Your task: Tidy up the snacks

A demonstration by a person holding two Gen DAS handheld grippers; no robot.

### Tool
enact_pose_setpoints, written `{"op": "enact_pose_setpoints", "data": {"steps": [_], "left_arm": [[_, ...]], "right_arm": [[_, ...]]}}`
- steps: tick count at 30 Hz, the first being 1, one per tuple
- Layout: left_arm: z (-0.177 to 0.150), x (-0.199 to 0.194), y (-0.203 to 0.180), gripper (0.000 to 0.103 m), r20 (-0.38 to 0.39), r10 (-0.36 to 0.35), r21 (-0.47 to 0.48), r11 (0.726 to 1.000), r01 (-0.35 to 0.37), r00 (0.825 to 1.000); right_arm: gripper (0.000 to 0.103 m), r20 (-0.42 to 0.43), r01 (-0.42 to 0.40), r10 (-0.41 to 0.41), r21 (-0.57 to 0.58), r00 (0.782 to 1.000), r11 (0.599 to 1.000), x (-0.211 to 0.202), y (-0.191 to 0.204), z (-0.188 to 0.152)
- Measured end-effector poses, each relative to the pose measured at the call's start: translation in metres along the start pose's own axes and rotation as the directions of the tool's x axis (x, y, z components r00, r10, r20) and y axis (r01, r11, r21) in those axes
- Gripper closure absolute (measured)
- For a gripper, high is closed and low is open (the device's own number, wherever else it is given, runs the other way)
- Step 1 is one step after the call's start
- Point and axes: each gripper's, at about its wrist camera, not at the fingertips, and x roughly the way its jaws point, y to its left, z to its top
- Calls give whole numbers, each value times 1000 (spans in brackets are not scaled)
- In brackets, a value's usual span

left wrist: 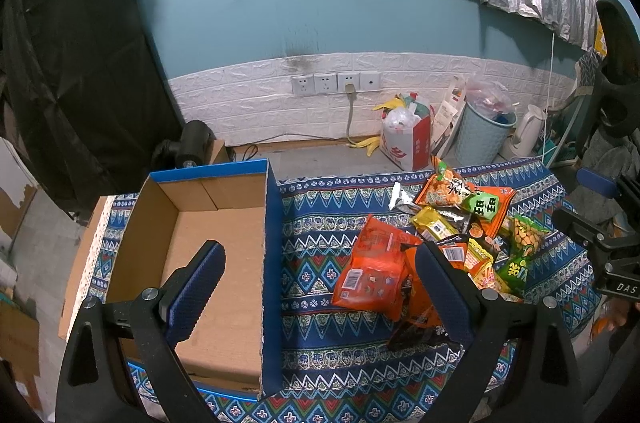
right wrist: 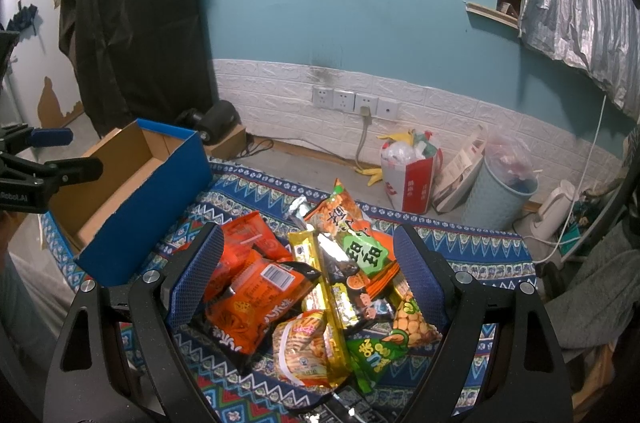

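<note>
A pile of snack packets lies on a patterned blue cloth; it also shows in the right wrist view. An open blue cardboard box stands left of the pile, with nothing in it; it appears in the right wrist view too. My left gripper is open and empty, straddling the box's right wall, with its right finger over an orange packet. My right gripper is open and empty, above the pile, with its fingers either side of it.
Behind the cloth the floor holds a red and white bag, a pale blue bin, a white kettle and a wall socket strip. A black covered object stands at the left.
</note>
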Motion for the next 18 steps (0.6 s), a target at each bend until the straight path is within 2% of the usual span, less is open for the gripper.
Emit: {"op": "enact_pose_setpoints", "data": {"steps": [18], "left_arm": [[3,2,0,6,-11,2,2,1000,-2,1000]], "right_arm": [[18,-11,5,-5,5,1000,1000,0,-5,-5]]}}
